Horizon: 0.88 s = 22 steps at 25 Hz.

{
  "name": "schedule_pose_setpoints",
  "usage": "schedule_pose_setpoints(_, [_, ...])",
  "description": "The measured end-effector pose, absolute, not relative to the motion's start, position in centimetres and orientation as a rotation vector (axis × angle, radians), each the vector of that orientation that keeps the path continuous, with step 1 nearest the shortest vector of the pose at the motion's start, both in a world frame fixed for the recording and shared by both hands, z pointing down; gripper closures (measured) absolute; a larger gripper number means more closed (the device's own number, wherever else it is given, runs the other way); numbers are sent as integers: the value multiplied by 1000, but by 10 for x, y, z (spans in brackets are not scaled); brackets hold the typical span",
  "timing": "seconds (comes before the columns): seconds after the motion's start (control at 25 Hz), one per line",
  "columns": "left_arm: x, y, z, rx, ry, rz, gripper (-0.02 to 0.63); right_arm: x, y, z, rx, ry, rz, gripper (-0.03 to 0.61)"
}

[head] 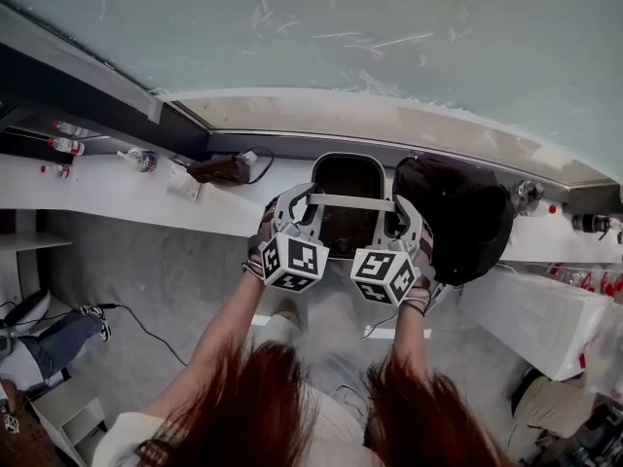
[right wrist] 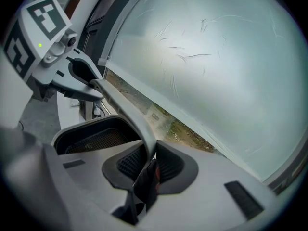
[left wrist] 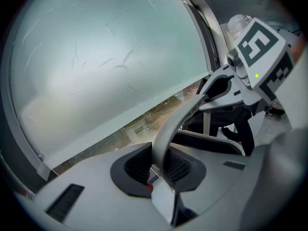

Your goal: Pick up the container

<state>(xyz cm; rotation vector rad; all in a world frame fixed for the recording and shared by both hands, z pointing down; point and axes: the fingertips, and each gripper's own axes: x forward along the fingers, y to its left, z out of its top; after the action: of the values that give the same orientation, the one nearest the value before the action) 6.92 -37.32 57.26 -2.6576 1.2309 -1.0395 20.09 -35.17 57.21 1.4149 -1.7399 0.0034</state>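
A grey container (head: 348, 195) with a dark inside hangs in front of me, above the white ledge (head: 117, 191), held by its pale bail handle (head: 350, 202). My left gripper (head: 308, 200) is shut on the handle's left end. My right gripper (head: 396, 210) is shut on its right end. In the left gripper view the handle (left wrist: 179, 121) runs up from between the ribbed pads (left wrist: 137, 165) toward the right gripper (left wrist: 226, 83), with the container's rim (left wrist: 211, 142) below. In the right gripper view the handle (right wrist: 127, 112) passes between the pads (right wrist: 171, 165); the container's mesh bottom (right wrist: 94, 138) shows at left, the left gripper (right wrist: 82, 76) beyond.
A black bag (head: 462, 212) lies just right of the container on the ledge. Bottles (head: 66, 145) and small items stand at the far left. A frosted window (head: 389, 37) fills the back. A white box (head: 535, 321) sits lower right; a cable (head: 146, 331) crosses the grey floor.
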Motion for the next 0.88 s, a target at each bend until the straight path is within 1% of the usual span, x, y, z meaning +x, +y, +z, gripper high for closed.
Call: schedule_pose_setpoints(0.88, [36,-308,498,-2656,1224,-935,552,166,-279,497,1542,-1735,-28,505])
